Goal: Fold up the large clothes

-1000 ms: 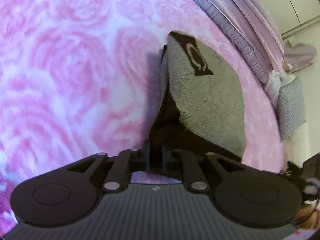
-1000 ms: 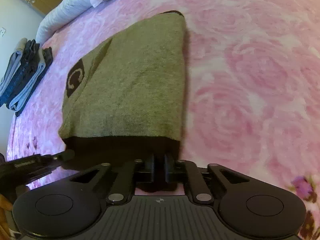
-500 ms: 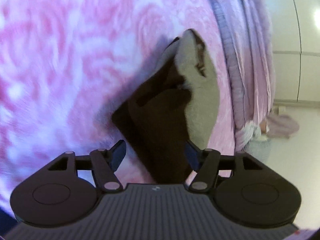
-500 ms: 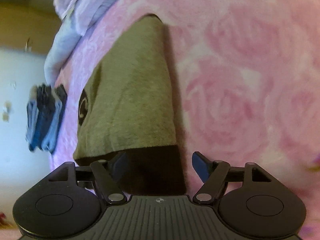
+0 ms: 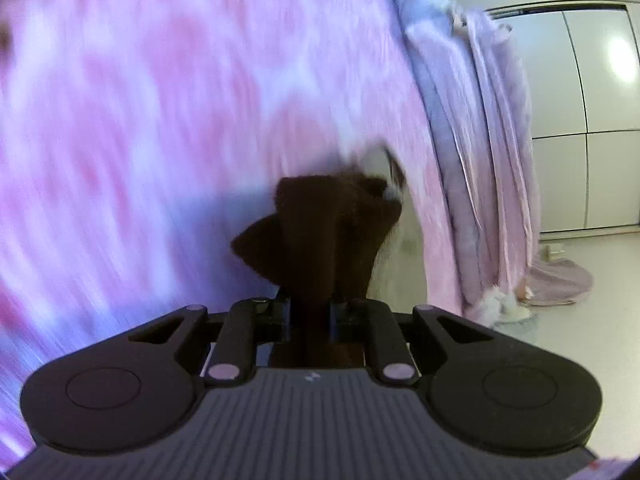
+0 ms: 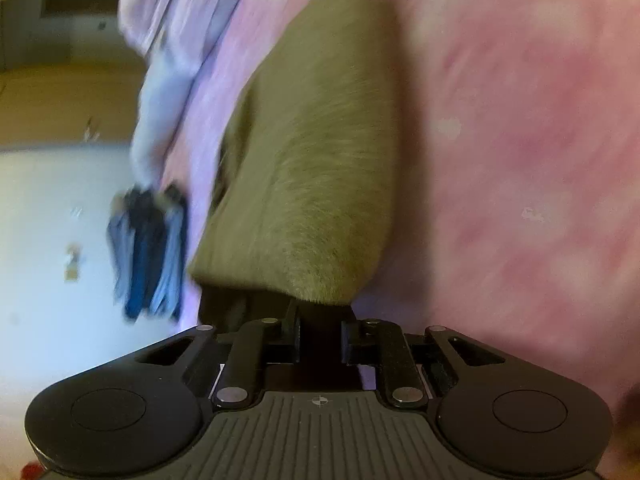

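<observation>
The olive-grey sweater (image 6: 316, 168) with a dark brown hem lies folded on the pink rose-patterned bed cover (image 6: 520, 140). My right gripper (image 6: 320, 332) is shut on the brown hem at the sweater's near right corner. In the left wrist view only the bunched brown hem (image 5: 320, 232) shows, and my left gripper (image 5: 310, 316) is shut on it. That end is raised off the cover (image 5: 160, 120). Both views are blurred by motion.
A lilac quilt (image 5: 492, 140) hangs over the bed's edge toward the floor, with white wardrobe doors (image 5: 592, 120) behind it. A stack of folded blue and grey clothes (image 6: 148, 256) sits at the left edge of the bed in the right wrist view.
Half a second ago both grippers stood open around the brown hem; now both have shut on it. Both cameras have tilted and the hem end is lifting.
</observation>
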Available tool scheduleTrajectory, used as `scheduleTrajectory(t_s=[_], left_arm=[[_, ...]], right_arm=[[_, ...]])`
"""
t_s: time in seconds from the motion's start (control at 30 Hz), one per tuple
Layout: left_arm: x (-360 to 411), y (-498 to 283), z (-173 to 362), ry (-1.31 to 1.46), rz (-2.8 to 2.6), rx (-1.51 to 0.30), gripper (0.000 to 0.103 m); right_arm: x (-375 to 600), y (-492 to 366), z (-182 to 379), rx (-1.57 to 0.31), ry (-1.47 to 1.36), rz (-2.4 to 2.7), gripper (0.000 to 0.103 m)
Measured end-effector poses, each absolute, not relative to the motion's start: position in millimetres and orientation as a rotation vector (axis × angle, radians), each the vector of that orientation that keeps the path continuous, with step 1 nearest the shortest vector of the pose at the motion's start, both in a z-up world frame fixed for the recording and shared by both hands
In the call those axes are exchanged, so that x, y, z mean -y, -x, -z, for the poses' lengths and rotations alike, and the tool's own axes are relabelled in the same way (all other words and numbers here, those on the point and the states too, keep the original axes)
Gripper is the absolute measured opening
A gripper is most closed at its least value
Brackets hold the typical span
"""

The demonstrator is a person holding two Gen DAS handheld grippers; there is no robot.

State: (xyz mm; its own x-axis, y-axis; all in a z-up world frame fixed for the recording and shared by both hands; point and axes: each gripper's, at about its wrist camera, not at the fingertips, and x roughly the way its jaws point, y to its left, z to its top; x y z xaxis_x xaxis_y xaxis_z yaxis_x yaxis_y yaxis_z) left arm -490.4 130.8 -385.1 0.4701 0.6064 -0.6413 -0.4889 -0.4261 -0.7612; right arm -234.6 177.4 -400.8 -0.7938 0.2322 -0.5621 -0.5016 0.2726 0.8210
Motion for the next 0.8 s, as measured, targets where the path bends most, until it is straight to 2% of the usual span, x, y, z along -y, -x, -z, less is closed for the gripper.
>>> scheduleTrajectory(t_s=[0.03,0.1,0.13,0.17,0.2,0.23,0.33,0.4,0.5,0.53,0.57,0.6,0.67,0.8], left_arm=[[-135,499,382,1.564,-1.246,0.058,0.013],[-145,508,383,1.546,-1.255,0.002,0.015],[-148,509,386,1.566,-1.235,-0.005,0.019],[-149,509,389,1.586,-1.214,-0.005,0.026],[-147,509,391,1.597,-1.207,-0.008,0.03],[-144,509,393,1.602,-1.2,-0.013,0.038],[-127,506,397,1.608,-1.21,0.001,0.053],[-114,503,404,1.652,-1.204,0.048,0.056],[-108,495,415,1.686,-1.193,0.101,0.054],[-109,493,419,1.684,-1.19,0.117,0.048],[-111,491,421,1.678,-1.198,0.122,0.032],[-114,492,423,1.675,-1.199,0.128,0.023],[-121,495,419,1.642,-1.21,0.113,0.015],[-134,518,404,1.544,-1.256,0.062,0.014]], right_arm=[[-179,243,404,-1.979,0.286,-1.577,0.025],[-185,246,407,-1.979,0.388,-1.586,0.043],[-190,239,404,-1.932,0.423,-1.598,0.05],[-196,228,401,-1.876,0.435,-1.597,0.063],[-204,215,397,-1.824,0.429,-1.585,0.072],[-211,201,395,-1.78,0.414,-1.57,0.073],[-242,152,395,-1.673,0.317,-1.522,0.076],[-263,133,400,-1.664,0.252,-1.526,0.076],[-300,130,419,-1.703,0.192,-1.546,0.076],[-310,132,426,-1.732,0.175,-1.542,0.076],[-318,135,430,-1.756,0.15,-1.554,0.076],[-319,138,431,-1.767,0.141,-1.561,0.06],[-317,150,432,-1.784,0.196,-1.572,0.014],[-276,159,421,-1.783,0.175,-1.527,0.013]])
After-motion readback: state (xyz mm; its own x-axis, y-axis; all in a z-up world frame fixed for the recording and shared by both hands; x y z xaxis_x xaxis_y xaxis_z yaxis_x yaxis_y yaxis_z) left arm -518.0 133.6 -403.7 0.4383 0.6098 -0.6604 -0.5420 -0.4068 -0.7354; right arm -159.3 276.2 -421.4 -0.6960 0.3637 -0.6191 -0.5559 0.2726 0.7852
